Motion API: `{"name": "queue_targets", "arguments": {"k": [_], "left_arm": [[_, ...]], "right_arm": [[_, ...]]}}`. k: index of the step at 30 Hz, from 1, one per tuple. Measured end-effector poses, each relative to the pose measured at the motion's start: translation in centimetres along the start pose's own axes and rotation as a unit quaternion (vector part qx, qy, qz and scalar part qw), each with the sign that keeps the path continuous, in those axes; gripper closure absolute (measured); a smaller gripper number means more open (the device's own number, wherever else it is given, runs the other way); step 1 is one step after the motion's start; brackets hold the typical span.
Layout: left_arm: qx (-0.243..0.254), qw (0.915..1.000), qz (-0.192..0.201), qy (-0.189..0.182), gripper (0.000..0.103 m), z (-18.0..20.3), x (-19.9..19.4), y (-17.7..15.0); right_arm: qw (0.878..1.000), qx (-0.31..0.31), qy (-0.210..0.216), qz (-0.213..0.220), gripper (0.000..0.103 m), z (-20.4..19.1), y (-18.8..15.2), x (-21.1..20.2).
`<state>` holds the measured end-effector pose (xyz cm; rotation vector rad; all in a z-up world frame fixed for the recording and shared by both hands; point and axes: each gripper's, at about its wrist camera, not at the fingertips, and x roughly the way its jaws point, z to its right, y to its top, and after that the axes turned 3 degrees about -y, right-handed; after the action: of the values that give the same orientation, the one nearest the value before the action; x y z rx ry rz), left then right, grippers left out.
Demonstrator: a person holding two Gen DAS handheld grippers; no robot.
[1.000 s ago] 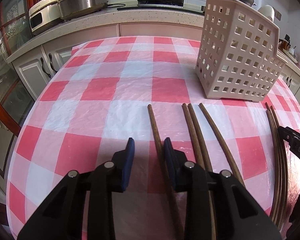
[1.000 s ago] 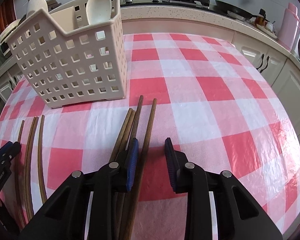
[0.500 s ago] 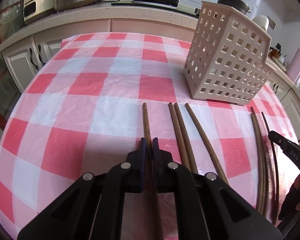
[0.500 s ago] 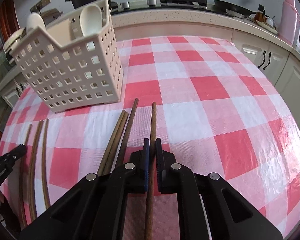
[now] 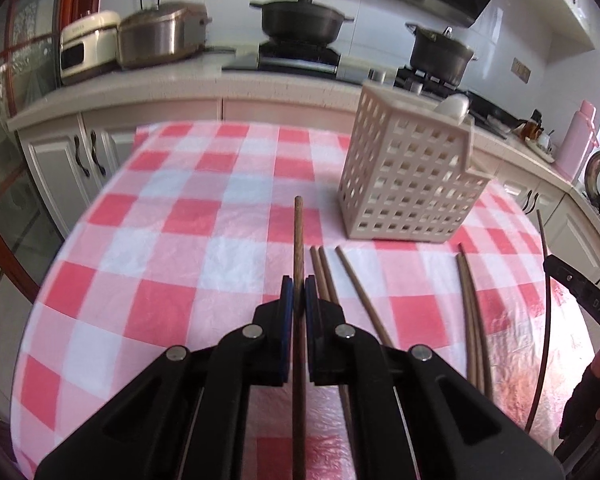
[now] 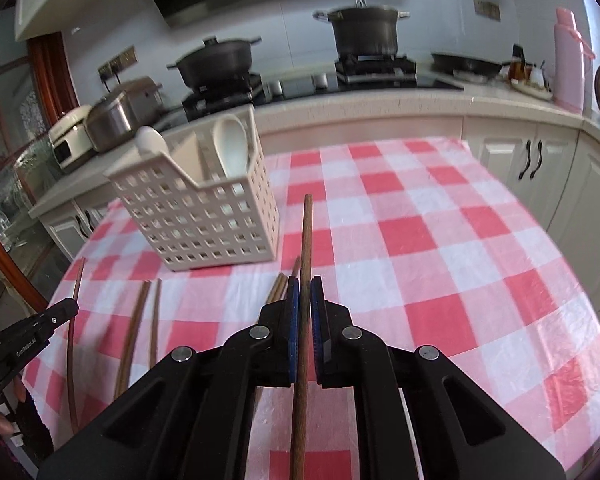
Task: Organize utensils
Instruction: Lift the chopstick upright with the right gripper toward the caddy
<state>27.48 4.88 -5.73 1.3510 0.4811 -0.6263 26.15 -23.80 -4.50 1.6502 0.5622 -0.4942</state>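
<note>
The left gripper (image 5: pixel 299 286) has its blue pads clamped on 1 brown chopstick (image 5: pixel 298 240), which runs up the middle of the left wrist view and ends below the frame's centre, its tip raised off the checked tablecloth (image 5: pixel 172 248). Just right of the pads, 3 more chopsticks (image 5: pixel 342 280) lie flat on the cloth, and a further 2 (image 5: pixel 470 292) lie at the right of the frame. A white perforated basket (image 5: pixel 412 184) stands on the cloth in the upper right, a white spoon showing above its rim.

In the right wrist view, the right gripper (image 6: pixel 305 286) is likewise closed tight on a single chopstick (image 6: pixel 306 240) that points up the centre of the frame, clear of the cloth. The basket (image 6: pixel 204 216) sits at centre left, holding 2 white spoons (image 6: pixel 230 148). A few loose chopsticks (image 6: pixel 146 320) lie on the cloth at lower left. The other gripper shows at the left edge, with a thin stick in it.
</note>
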Motion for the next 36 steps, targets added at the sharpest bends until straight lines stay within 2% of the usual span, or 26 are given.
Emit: {"name": "queue_targets", "arguments": {"k": [8, 18, 30, 36], "left_arm": [[0.011, 0.9979, 0.063, 0.005, 0.097, 1.2, -5.2, -0.2], [0.027, 0.9915, 0.127, 0.006, 0.097, 2.4, -10.8, -1.0], [0.03, 0.9837, 0.178, 0.002, 0.097, 3.1, -14.1, -2.1], [0.031, 0.982, 0.186, 0.005, 0.097, 3.2, -14.5, -2.1]], "right_arm": [[0.998, -0.025, 0.005, 0.055, 0.095, -0.8, -0.3, -5.1], [0.994, -0.046, 0.009, 0.097, 0.095, -1.7, -1.2, -9.6], [0.991, -0.054, 0.012, 0.121, 0.095, -2.2, -1.7, -12.0], [0.99, -0.056, 0.012, 0.131, 0.095, -2.2, -1.6, -12.7]]}}
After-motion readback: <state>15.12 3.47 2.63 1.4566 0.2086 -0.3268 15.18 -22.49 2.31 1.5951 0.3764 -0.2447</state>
